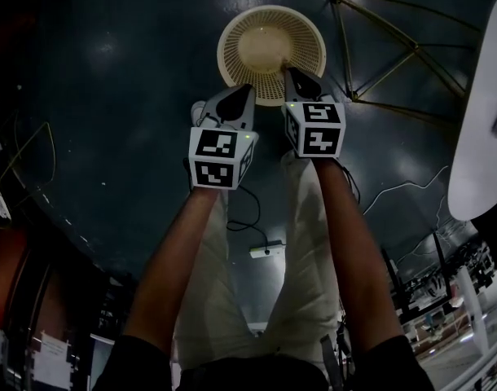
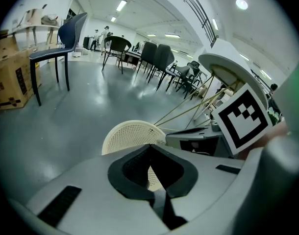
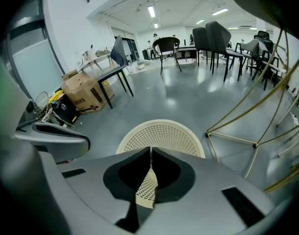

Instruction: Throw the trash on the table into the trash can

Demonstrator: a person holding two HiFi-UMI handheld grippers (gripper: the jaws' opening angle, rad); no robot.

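A cream mesh trash can stands on the dark floor below both grippers. My left gripper hangs just over its near rim, jaws shut and empty. Beside it, my right gripper is over the can's near edge, also shut with nothing between its jaws. In the left gripper view the trash can shows past the closed left gripper. In the right gripper view the trash can lies straight beyond the closed right gripper. No trash shows in any view.
A white round table with thin brass legs stands at the right. A power strip and cables lie on the floor by the person's legs. Dark chairs and a cardboard box stand farther off.
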